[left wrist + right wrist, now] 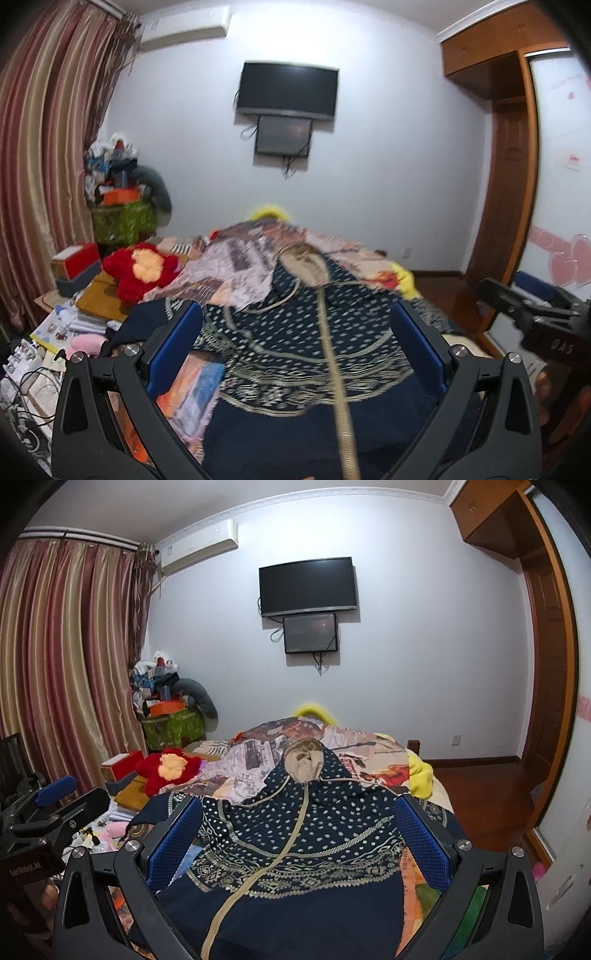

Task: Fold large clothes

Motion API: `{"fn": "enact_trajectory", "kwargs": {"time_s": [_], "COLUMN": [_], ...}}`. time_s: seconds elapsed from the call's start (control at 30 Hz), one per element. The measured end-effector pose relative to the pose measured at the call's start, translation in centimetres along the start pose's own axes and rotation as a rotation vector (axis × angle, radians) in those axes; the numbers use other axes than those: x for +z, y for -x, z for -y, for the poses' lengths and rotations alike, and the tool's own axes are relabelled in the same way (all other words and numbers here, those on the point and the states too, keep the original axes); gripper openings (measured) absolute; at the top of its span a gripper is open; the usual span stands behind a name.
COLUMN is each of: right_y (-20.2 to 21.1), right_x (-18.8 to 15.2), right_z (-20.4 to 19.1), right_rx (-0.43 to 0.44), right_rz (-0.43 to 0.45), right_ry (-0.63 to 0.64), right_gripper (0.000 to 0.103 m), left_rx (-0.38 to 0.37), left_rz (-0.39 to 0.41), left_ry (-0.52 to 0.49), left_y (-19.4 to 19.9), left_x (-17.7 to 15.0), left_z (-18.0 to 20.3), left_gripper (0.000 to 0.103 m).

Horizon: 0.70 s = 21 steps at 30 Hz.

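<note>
Both claws, left (295, 332) and right (299, 825), are hovering agape above the soft, limp hoodie (295, 849); grasping its hem looks best.

A home bedroom: a patterned-blanket bed (373, 753) is facing a black wall-mounted television (308, 586), striped red-gold curtains (66, 657) hanging left.

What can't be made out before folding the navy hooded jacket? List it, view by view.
- Left wrist view: the navy hooded jacket's hem runs off the bottom edge; motion blur smears its pattern.
- Right wrist view: its sleeves sit behind the right gripper's open blue fingers; their lie is unclear.
- Both views: the bed cover under the jacket is hidden.
- Left gripper: open, nothing held.
</note>
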State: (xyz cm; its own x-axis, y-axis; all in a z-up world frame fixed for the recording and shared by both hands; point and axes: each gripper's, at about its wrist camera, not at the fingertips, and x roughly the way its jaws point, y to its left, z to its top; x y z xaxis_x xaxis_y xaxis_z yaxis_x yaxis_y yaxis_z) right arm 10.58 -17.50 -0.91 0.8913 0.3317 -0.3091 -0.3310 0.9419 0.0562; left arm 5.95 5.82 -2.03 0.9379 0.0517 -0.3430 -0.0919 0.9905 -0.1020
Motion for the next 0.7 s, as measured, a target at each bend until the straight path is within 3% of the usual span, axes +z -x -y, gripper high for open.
{"fn": "enact_trajectory", "kwargs": {"time_s": [0.17, 0.37, 0.7], "right_y": [-5.5, -14.1, -30.1], "right_x": [0.2, -0.6, -2.7], "right_z": [-0.3, -0.7, -2.9], "right_rx": [-0.024, -0.053, 0.036], "right_rz": [-0.068, -0.218, -0.531], "right_ry": [0.020, 0.045, 0.126], "right_gripper": [0.103, 0.103, 0.103], "left_rx": [0.084, 0.191, 0.201], "left_rz": [-0.108, -0.262, -0.523], "left_ry": [0.041, 0.042, 0.190], "left_y": [-5.8, -12.9, -22.8], "left_x": [-0.3, -1.4, -5.7], "left_z": [-4.9, -10.9, -20.4], "left_gripper": [0.102, 0.102, 0.102]}}
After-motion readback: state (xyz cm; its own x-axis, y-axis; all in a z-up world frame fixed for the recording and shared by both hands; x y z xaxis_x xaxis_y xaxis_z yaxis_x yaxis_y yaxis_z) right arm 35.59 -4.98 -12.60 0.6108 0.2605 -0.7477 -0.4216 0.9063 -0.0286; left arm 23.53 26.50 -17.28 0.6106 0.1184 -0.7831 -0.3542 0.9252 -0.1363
